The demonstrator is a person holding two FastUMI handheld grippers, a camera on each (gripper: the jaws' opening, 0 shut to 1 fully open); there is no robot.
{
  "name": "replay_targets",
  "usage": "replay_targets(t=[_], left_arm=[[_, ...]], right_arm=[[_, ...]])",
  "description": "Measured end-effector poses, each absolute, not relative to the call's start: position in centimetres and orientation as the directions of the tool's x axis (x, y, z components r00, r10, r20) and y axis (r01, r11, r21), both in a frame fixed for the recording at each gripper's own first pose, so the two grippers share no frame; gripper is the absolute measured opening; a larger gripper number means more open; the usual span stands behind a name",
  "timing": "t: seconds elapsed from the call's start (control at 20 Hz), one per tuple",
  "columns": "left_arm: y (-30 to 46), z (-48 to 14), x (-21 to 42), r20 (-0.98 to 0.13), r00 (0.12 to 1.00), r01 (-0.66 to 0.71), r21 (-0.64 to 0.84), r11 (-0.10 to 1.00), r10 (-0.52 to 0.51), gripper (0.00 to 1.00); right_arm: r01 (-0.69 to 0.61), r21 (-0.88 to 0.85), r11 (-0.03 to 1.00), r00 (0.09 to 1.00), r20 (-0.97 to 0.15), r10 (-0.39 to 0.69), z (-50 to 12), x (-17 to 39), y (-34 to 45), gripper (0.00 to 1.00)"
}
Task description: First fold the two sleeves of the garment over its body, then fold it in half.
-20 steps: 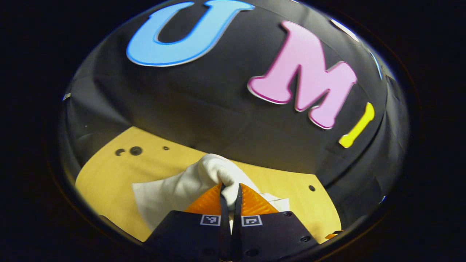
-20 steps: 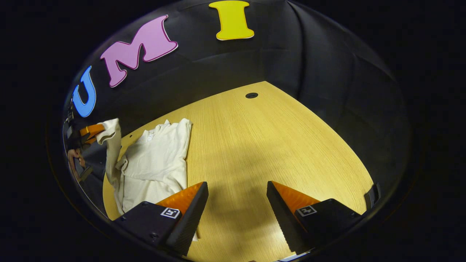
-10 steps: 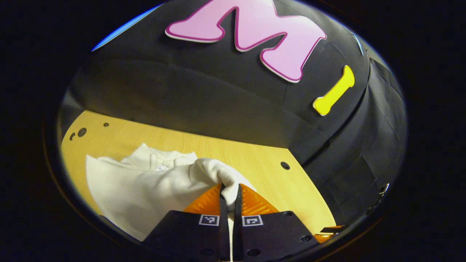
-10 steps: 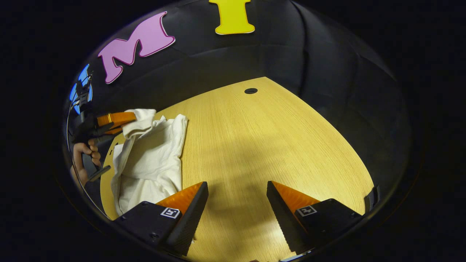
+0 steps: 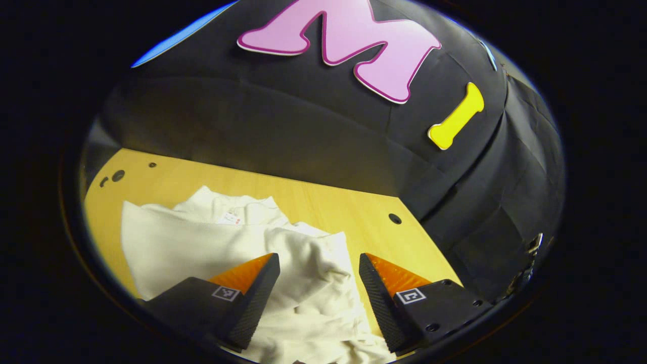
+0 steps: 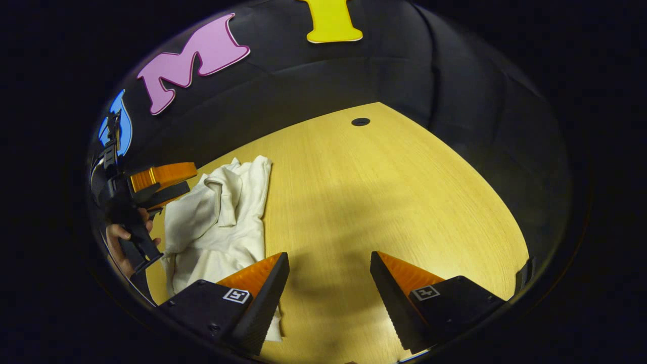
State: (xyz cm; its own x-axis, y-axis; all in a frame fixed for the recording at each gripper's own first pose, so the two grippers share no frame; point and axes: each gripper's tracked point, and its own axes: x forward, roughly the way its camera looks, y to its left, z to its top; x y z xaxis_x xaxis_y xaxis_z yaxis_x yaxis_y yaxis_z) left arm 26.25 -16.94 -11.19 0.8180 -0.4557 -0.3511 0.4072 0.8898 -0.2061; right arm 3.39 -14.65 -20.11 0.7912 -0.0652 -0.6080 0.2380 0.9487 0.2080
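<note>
My left gripper [image 5: 313, 285] has just released the cream cotton garment [image 5: 212, 242]; its sleeve [image 6: 215, 194] apparently lies across the body. My right gripper [image 6: 328, 288] idles open.

Your garment [image 5: 212, 247] is soft, matt, cream-white cloth, rumpled into loose folds. The counter [image 6: 384, 187] under it looks like pale wood with a fine straight grain and a smooth, faintly sheened finish. On your left gripper [image 5: 318, 296] and right gripper [image 6: 328, 298], the fingers [image 5: 242, 273] look like ribbed orange plastic edged with black toothed pads, on matt black plastic bodies.
</note>
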Motion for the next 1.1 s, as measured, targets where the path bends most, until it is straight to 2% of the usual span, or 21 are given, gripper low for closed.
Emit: replay_targets(t=[0.15, 0.5, 0.8, 1.1], left_arm=[[-12.2, -11.8, 23.2, -0.359, 0.848, 0.367, -0.132, 0.921, -0.390, 0.96], [-1.3, -15.5, 15.1, -0.431, 0.871, 0.226, -0.073, 0.971, -0.235, 0.96], [5.9, -21.4, 8.3, -0.547, 0.829, 0.091, -0.080, 0.993, -0.120, 0.96], [7.4, -25.3, 5.6, -0.619, 0.782, 0.063, -0.036, 0.997, -0.072, 0.96]], right_arm=[[0.188, 0.231, 0.955, 0.788, -0.616, -0.006, -20.5, 3.5, -12.0, 0.99], [0.078, 0.256, 0.964, 0.756, -0.645, 0.110, -21.9, 2.4, -6.6, 0.99], [0.026, 0.257, 0.966, 0.706, -0.689, 0.164, -24.0, -0.2, -2.8, 0.99], [0.011, 0.221, 0.975, 0.665, -0.730, 0.158, -26.1, -2.2, -1.2, 0.99]])
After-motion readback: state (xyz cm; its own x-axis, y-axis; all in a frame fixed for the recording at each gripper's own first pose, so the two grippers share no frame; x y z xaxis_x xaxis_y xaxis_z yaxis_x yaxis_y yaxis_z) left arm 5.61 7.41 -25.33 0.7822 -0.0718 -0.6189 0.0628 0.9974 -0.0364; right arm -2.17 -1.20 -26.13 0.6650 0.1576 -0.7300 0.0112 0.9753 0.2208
